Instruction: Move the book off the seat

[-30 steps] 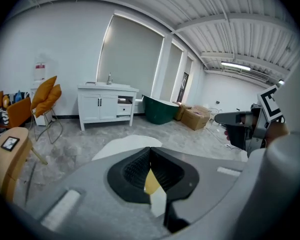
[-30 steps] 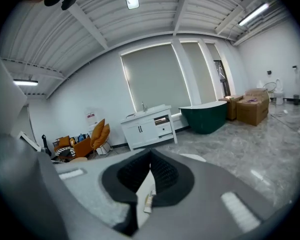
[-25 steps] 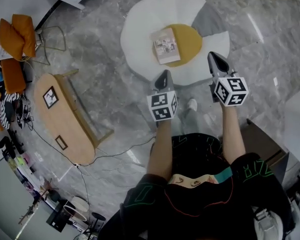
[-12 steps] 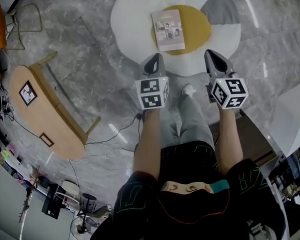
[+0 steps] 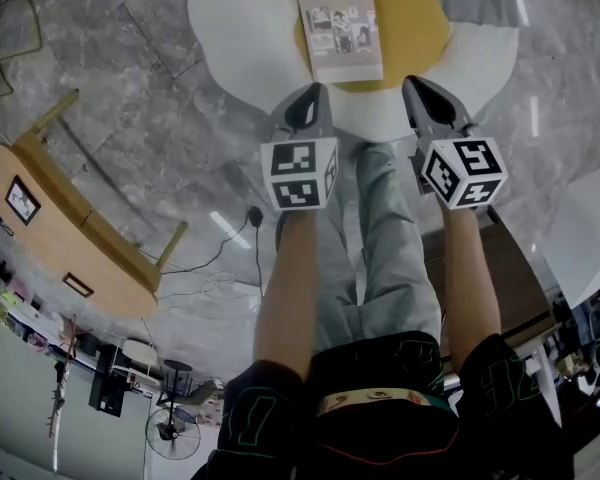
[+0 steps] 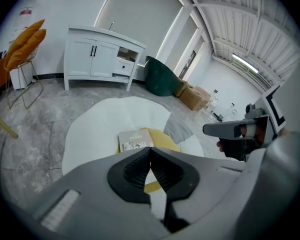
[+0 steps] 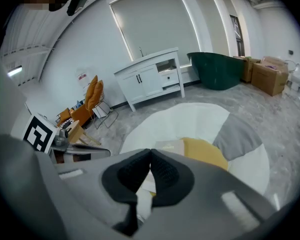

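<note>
In the upper middle of the frame the floor and the rim of the seat [image 5: 230,38] lie open ahead of my left gripper [image 5: 313,93] and right gripper [image 5: 415,86], both closed. Only the book [image 5: 340,28] lies there. The wooden table [image 5: 50,223] at the left edge and the cable [image 5: 215,258] are well apart.

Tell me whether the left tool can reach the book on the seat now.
Probably yes: nothing lies between the left tool and the book, lying flat and uncovered on the seat. The shut tool must open first.
</note>
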